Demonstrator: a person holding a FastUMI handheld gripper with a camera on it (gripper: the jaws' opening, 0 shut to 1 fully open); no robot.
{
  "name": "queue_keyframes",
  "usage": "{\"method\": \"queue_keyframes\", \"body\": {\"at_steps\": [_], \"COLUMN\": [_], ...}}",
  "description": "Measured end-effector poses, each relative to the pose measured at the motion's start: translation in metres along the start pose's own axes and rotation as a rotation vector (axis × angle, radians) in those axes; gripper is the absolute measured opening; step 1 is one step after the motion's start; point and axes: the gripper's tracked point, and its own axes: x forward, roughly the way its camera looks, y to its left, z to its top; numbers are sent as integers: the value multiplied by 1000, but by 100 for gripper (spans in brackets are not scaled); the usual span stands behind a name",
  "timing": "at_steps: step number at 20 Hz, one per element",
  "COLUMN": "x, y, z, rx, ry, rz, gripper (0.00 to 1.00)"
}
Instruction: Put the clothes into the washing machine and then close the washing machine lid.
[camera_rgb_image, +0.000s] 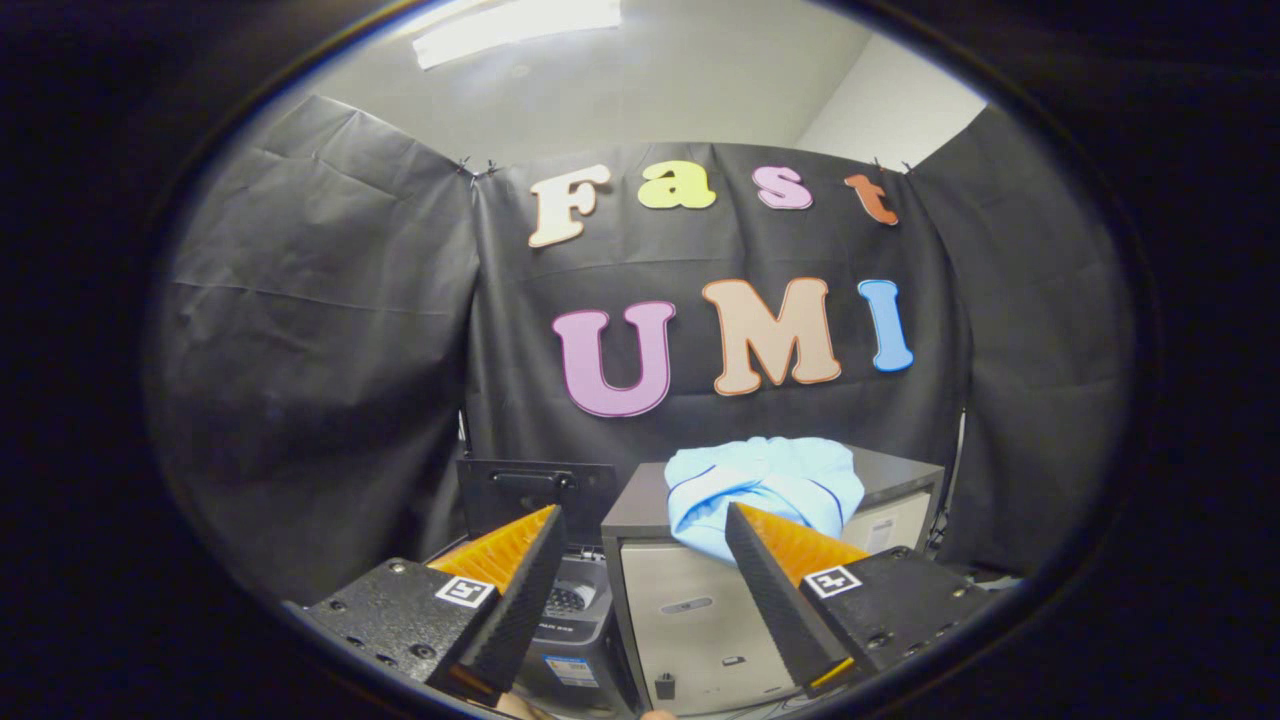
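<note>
A light blue garment (765, 490) lies bunched on top of a grey cabinet (690, 600), hanging a little over its front edge. To the cabinet's left stands a small dark washing machine (575, 620) with its lid (535, 495) raised upright; part of the drum opening shows between my fingers. My gripper (645, 525) is open with nothing between the fingers. It sits some way back from both, with the right fingertip (745, 525) lined up just below the garment and the left fingertip (548, 525) in front of the raised lid.
Black cloth walls close the booth behind and on both sides. The cabinet has a pale front door with a handle slot (687, 605). A ceiling light (515, 25) glows above.
</note>
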Motion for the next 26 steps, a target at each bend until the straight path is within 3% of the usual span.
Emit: {"method": "queue_keyframes", "body": {"at_steps": [6, 13, 19, 26], "x": [21, 90, 190, 340], "y": [20, 75, 130, 162], "z": [7, 19, 25, 3], "rx": [-17, -58, -50, -36], "ry": [3, 6, -7, -15], "rz": [32, 95, 132, 63], "gripper": [96, 96, 96, 96]}}
